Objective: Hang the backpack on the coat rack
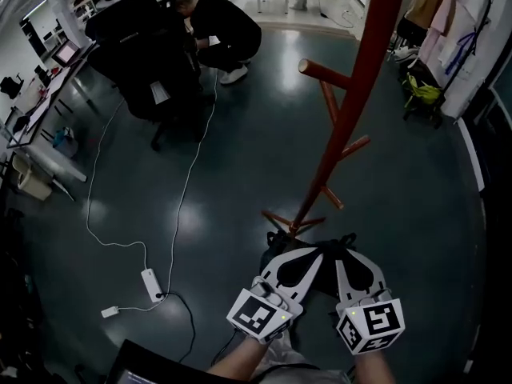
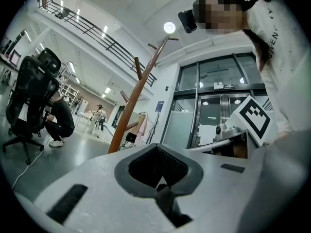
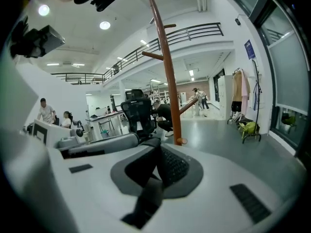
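The left gripper point(image 1: 308, 259) was seen clamped on a black strap point(image 2: 165, 198); the right gripper point(image 1: 350, 264) was likewise closed on a second strap point(image 3: 148, 193); the dark backpack point(image 1: 328, 254) was held low, just beside the foot of the red-brown coat rack point(image 1: 344, 126), and hung on no peg.

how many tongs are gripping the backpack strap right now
2: left tongs and right tongs, each shut on a black backpack strap, low beside the coat rack base.
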A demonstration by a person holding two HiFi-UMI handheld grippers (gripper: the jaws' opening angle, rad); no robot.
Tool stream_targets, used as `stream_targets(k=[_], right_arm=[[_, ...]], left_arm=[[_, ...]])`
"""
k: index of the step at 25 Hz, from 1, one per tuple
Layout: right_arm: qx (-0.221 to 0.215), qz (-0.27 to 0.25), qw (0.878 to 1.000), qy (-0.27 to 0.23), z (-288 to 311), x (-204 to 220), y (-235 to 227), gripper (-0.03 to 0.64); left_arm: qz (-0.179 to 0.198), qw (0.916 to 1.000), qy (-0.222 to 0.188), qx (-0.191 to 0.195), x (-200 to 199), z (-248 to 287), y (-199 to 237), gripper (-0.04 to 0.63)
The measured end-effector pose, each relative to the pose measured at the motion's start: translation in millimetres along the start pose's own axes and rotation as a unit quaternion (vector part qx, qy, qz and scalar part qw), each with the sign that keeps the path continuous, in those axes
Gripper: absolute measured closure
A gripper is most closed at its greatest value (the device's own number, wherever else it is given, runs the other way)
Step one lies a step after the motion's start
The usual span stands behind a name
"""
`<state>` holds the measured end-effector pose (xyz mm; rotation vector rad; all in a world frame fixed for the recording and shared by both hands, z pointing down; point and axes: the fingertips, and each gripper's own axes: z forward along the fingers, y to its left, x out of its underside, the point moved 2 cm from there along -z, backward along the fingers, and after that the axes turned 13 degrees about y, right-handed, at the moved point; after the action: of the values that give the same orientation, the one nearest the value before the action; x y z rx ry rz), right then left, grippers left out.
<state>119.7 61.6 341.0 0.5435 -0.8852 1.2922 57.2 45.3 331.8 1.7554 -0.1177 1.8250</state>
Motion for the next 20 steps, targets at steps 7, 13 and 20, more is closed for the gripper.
stream_targets(k=[7,13,20], right_arm=[[0.014,0.000,1.000,-0.002,35.3,-22.6,-23.8,0.583],[0.022,-0.006,1.000,0.004,61.3,-37.4,-46.4,0.583],[0.023,-0.019,0.999,0.011,84.5,-47.8,-63.1,0.583]], left_arm=[[-0.016,0.9999,-0.002,-0.001,-2.7,26.9,32.4,0.584],[-0.027,0.9996,-0.009,-0.002,-7.7,54.8,55.6,0.584],[-0.040,0.9991,-0.015,-0.003,-7.4,76.1,74.8,0.584]])
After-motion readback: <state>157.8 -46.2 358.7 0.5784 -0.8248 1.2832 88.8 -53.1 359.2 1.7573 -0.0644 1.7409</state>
